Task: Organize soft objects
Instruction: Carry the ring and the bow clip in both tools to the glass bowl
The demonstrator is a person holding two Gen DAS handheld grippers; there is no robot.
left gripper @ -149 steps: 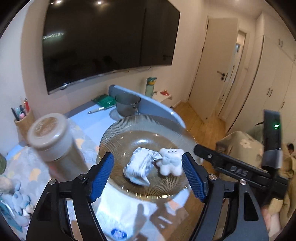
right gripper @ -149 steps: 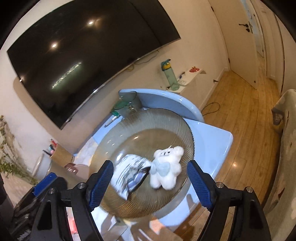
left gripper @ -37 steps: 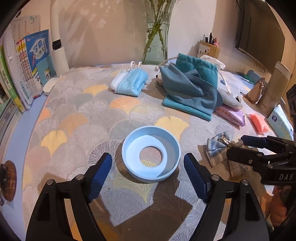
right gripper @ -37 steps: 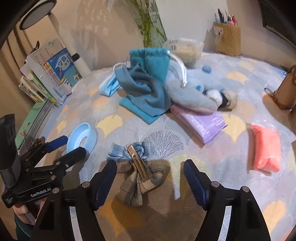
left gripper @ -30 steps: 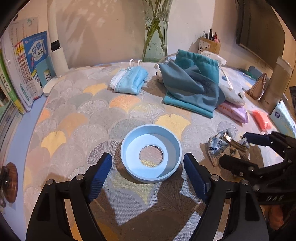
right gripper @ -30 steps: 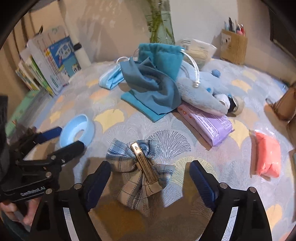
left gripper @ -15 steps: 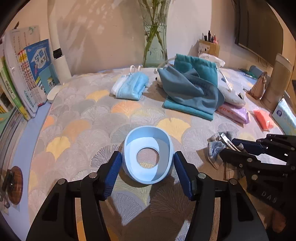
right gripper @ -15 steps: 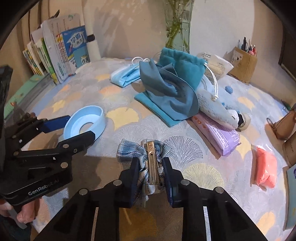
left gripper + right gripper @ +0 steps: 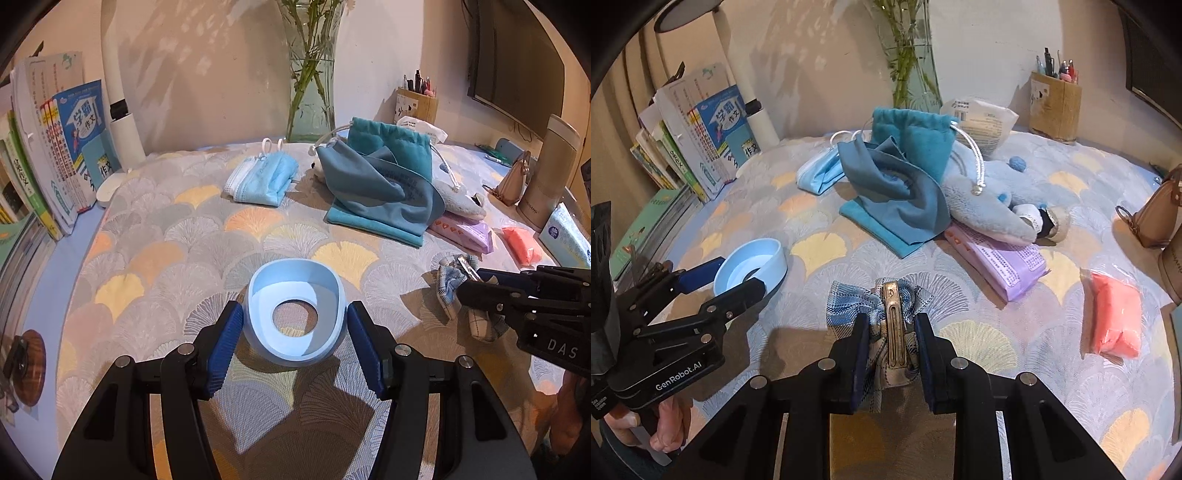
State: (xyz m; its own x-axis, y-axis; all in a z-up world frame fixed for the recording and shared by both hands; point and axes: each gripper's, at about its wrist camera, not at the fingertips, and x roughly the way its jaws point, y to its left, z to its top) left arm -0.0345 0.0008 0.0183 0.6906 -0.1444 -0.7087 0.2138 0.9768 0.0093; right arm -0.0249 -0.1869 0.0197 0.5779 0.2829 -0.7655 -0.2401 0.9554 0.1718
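Plaid bow (image 9: 886, 314) sits pinched in the right claw (image 9: 892, 354); left claw (image 9: 295, 343) squeezes 1 blue ring (image 9: 295, 314).

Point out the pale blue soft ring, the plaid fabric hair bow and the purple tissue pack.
pale blue soft ring (image 9: 295, 338): left wrist view, inner floor.
plaid fabric hair bow (image 9: 849, 306): right wrist view, left lobe.
purple tissue pack (image 9: 1001, 258): right wrist view, top face.

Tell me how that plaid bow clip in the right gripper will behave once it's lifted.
The plaid bow clip is bunched between the right gripper fingers, so its fabric loops will probably flop and sag. Its metal clip looks rigid, likely keeping the middle straight. It seems light, though the smooth metal could slip if the grip is loose.
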